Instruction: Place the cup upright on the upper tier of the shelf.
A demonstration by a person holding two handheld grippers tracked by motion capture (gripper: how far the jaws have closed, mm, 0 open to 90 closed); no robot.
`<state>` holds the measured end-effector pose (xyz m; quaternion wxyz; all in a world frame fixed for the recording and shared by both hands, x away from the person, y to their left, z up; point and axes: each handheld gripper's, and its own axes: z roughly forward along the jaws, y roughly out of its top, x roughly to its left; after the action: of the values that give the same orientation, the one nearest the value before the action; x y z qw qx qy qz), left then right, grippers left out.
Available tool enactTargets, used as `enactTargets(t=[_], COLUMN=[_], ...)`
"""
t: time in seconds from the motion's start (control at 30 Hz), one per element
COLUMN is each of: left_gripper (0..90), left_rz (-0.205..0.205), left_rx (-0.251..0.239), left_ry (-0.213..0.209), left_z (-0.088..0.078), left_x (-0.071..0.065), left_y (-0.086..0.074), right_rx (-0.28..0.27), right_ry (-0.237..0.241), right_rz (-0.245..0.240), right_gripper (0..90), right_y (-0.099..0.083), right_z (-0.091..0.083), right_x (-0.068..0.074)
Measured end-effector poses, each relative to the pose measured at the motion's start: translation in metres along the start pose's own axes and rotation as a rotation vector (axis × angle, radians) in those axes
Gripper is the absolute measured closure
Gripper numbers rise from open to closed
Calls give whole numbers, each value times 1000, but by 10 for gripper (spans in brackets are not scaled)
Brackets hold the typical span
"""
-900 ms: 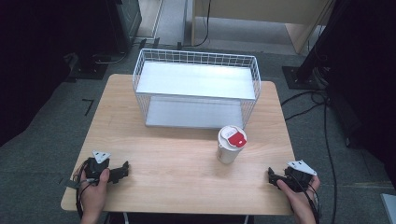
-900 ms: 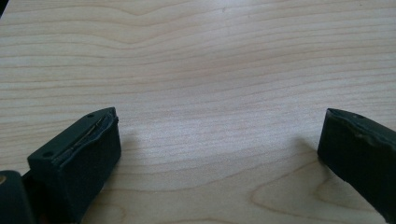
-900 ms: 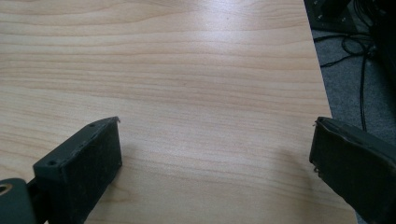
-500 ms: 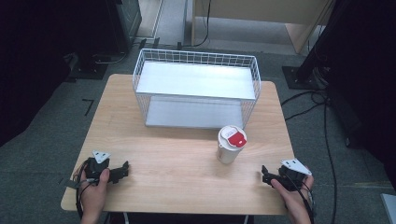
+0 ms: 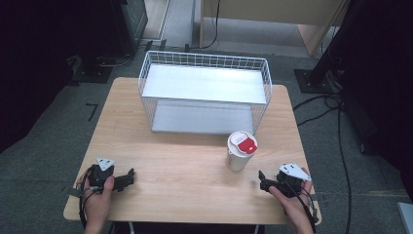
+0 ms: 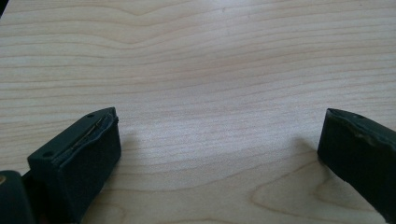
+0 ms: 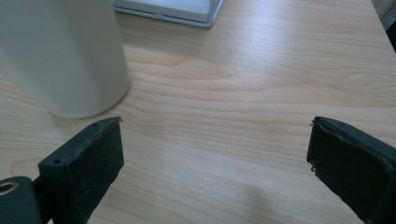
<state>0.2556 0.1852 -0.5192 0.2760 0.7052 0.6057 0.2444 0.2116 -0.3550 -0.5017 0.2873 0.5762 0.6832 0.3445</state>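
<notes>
A white paper cup (image 5: 238, 155) with a white lid and a red label stands upright on the wooden table (image 5: 180, 161), right of centre. My right gripper (image 5: 262, 180) rests low near the table's front right corner, a short way right of the cup and pointing left at it. Its jaws stand wide apart with nothing between them. In the right gripper view the cup (image 7: 60, 56) rises just beyond the left jaw of that gripper (image 7: 215, 128). My left gripper (image 5: 131, 176) lies at the front left, open, and in its own view this gripper (image 6: 219, 123) frames bare wood.
A white wire basket (image 5: 204, 59) with a flat shelf inside stands at the back middle of the table; its base corner (image 7: 187, 9) shows beyond the cup. Cables and dark stands lie on the grey floor around the table.
My right gripper has slid left along the front of the table, closer to the cup. The left gripper and the cup have stayed where they were.
</notes>
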Motion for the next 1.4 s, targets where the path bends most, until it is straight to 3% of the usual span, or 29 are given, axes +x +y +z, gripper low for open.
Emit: enactTargets(t=[0.5,0.93,1.1,1.4], left_gripper=[0,0,0,0], left_rz=[0,0,0,0], left_rx=[0,0,0,0], left_ry=[0,0,0,0], left_z=[0,0,0,0], left_x=[0,0,0,0], left_y=[0,0,0,0], right_rx=[-36,-63,-90,-134], right_ry=[79,146,190,220], right_rz=[-23,-36,-29,-44], right_gripper=[41,46,46,90], right_y=[10,14,16,20], right_z=[6,10,11,15], right_x=[32,50,57,70])
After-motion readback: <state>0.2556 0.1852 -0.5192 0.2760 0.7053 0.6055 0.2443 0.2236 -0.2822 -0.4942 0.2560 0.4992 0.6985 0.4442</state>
